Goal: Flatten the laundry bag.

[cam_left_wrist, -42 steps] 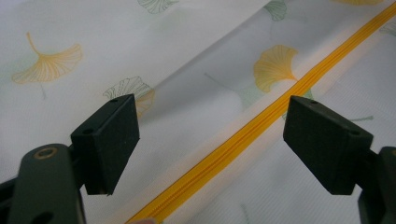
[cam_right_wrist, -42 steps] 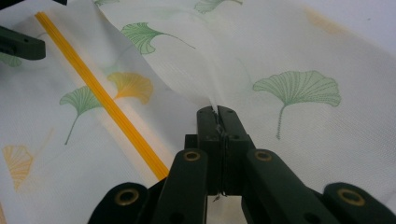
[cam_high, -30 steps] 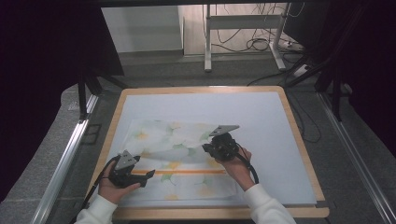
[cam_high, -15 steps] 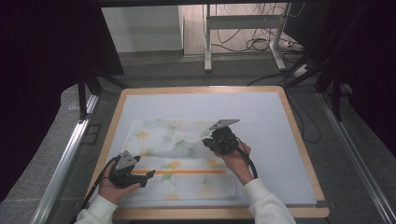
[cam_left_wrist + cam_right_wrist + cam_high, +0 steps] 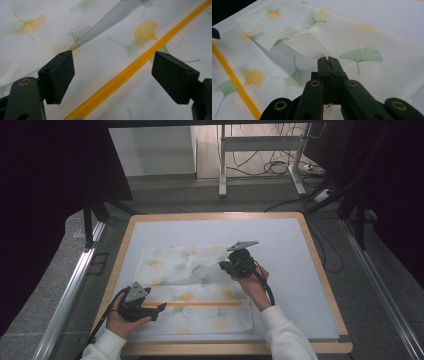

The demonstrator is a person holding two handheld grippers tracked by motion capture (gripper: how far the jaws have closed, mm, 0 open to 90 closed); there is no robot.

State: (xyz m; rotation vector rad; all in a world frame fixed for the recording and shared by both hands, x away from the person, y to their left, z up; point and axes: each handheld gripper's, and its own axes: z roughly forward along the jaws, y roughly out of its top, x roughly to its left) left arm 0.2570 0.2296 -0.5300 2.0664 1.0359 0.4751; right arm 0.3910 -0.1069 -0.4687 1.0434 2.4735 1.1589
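A white cloth point(image 5: 200, 270) printed with ginkgo leaves lies flat on the pale mat, and an orange zipper point(image 5: 200, 304) runs across its near part. My left gripper point(image 5: 159, 308) rests at the zipper's left end. It is open, with the zipper point(image 5: 130, 72) passing between its pads point(image 5: 58, 75) and touching neither. My right gripper point(image 5: 225, 266) is over the cloth's right middle, shut on a thin fold of the cloth point(image 5: 367, 42) pinched at its tips point(image 5: 329, 61). The lifted layer makes a raised flap point(image 5: 294, 47) leading away from the tips. The zipper point(image 5: 234, 77) lies at that view's left.
The mat point(image 5: 280, 245) covers a wooden-rimmed table point(image 5: 320, 270). A metal rail point(image 5: 70, 290) runs along the left, a stand's legs point(image 5: 222, 165) and cables point(image 5: 280, 167) lie on the floor beyond the far edge. Dark curtains flank both sides.
My right gripper has moved a little away from the person with the cloth fold still pinched in it, dragging the top layer along. The left gripper has stayed put.
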